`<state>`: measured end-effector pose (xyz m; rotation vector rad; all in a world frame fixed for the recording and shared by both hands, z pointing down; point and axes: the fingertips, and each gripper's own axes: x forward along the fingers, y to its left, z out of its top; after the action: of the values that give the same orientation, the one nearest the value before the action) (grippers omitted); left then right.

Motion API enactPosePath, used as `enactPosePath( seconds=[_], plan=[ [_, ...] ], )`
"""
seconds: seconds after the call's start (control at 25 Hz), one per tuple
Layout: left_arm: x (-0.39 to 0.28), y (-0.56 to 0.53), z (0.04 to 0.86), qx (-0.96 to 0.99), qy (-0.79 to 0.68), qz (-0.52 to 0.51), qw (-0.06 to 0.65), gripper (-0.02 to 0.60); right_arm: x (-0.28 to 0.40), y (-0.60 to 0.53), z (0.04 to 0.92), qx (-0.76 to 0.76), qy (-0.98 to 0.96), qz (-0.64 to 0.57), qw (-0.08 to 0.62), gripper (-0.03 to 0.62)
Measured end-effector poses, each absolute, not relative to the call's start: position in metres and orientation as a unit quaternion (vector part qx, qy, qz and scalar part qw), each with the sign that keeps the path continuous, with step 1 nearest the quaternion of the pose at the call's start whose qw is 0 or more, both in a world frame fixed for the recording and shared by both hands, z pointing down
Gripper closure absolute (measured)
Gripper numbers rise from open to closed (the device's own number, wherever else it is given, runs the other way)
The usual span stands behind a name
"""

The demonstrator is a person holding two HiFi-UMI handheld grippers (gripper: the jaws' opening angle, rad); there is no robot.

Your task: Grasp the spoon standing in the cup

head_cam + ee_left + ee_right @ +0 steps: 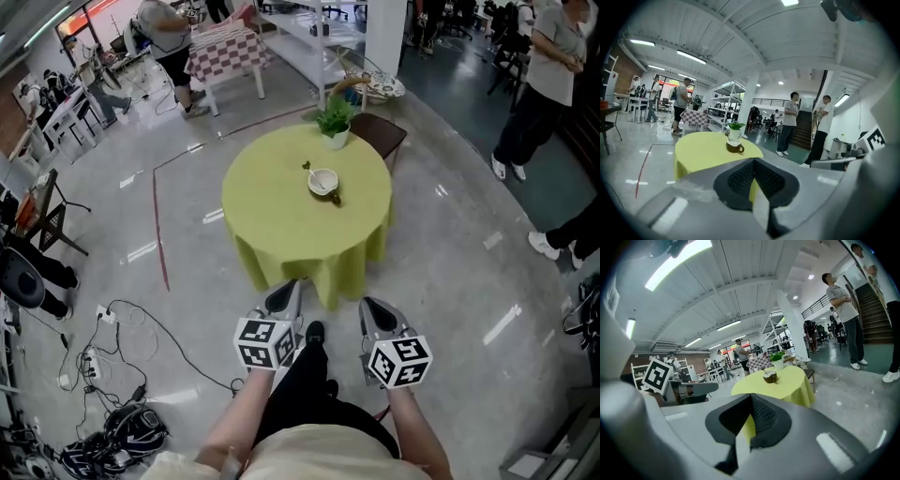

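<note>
At the far left of the head view, you have a tangle of cables [117, 375] lying on the glossy floor [169, 234], well apart from everything else. Moving right, your left tool [284, 298] sits low in front of you with its marker cube facing up. In the left gripper view, the left tool [753, 161] has its 2 jaws pressed together with nothing between them. Ahead of both tools and well apart from them stands the round desk [281, 225] under a yellow-green cloth. The cup [323, 182] sits near the desk's middle with its handle turned toward you. The spoon [310, 171] stands in it, leaning toward the upper left as the head view shows it. Just behind the cup, at the desk's far edge, is 1 potted plant [336, 122] in a white pot. Further right, your right tool [375, 314] is level with the left one. In the right gripper view, the right tool [751, 397] also has its jaws together and holds nothing, with the cup [769, 376] small in the distance beyond the tips. At the far right, a person [539, 84] in dark trousers stands on the floor.
</note>
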<state>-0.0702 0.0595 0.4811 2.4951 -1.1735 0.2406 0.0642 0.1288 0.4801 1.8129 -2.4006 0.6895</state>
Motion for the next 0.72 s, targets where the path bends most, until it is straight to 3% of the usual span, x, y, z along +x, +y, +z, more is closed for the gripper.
enactPosePath(
  seconds=[0.72],
  plan=[
    [-0.044,-0.09,0.502,0.885,-0.4,0.104,0.213,0.5,0.088,-0.011,0.498,0.594,-0.762,0.255,0.038,0.592]
  ],
)
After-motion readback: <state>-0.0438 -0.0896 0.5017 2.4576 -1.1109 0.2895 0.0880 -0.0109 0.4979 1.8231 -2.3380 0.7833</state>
